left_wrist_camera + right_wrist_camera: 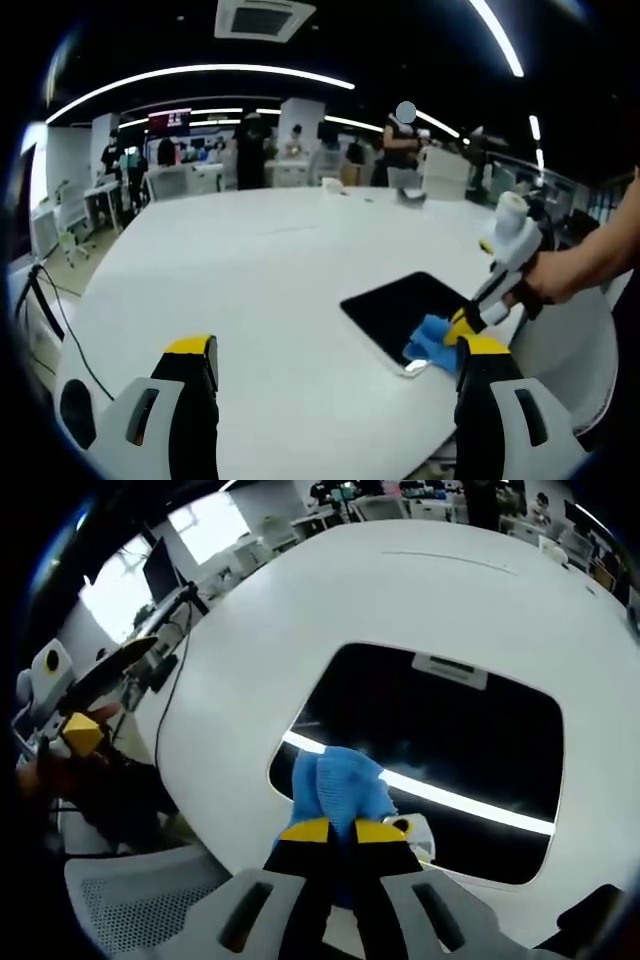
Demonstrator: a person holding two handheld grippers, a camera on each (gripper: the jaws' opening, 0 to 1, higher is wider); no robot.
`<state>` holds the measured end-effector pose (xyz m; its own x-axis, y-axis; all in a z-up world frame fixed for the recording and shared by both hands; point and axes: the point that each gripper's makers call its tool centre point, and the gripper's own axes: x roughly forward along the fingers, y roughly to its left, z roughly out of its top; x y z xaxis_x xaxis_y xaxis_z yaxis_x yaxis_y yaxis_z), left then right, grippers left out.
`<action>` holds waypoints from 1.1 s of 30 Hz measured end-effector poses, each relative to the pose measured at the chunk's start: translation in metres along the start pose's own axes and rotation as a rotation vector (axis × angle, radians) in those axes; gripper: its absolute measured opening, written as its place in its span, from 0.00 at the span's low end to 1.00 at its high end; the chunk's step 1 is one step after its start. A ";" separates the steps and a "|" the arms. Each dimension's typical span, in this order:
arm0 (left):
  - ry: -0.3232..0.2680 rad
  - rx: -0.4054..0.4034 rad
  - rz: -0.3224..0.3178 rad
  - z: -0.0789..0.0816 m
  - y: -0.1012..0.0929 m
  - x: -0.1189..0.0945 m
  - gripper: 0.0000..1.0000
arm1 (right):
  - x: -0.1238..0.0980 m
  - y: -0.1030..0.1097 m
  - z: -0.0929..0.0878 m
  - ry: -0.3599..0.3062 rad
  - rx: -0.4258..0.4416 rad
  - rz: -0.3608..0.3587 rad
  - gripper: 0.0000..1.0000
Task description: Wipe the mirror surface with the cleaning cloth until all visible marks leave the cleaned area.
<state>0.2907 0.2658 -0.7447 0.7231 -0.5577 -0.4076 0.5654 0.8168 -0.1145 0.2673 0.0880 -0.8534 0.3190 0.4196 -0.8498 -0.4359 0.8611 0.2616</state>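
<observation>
A dark rectangular mirror point(395, 305) lies flat on the white round table point(250, 270), near its right edge. A blue cleaning cloth point(428, 345) rests on the mirror's near corner. My right gripper point(462, 325) comes in from the right, held by a hand point(550, 278), its tip on the cloth. In the right gripper view the right gripper point(342, 830) is shut on the bunched blue cloth point(338, 780), which is pressed on the mirror point(450, 740); the mirror reflects a bright light strip. My left gripper point(335, 365) hovers open over bare table, left of the mirror.
A white mesh chair point(130, 900) stands by the table edge below the mirror. Cables point(50, 310) hang off the table's left side. Small objects point(410, 195) sit at the far edge. People and desks point(250, 150) fill the background.
</observation>
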 end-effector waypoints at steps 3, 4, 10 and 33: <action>0.000 0.000 -0.001 0.000 -0.001 0.000 1.00 | -0.001 -0.003 -0.001 -0.002 -0.004 -0.007 0.01; 0.001 0.000 -0.001 0.000 -0.001 0.001 1.00 | -0.002 -0.004 -0.001 -0.003 -0.002 -0.008 0.01; -0.001 0.002 -0.002 0.001 -0.004 0.001 1.00 | -0.005 -0.010 -0.003 0.000 0.018 -0.010 0.01; 0.008 0.008 -0.008 -0.001 -0.006 -0.001 1.00 | -0.008 -0.017 -0.005 0.016 0.041 -0.010 0.01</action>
<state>0.2864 0.2617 -0.7446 0.7157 -0.5627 -0.4137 0.5739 0.8114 -0.1108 0.2684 0.0683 -0.8532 0.3097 0.4063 -0.8596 -0.3976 0.8766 0.2712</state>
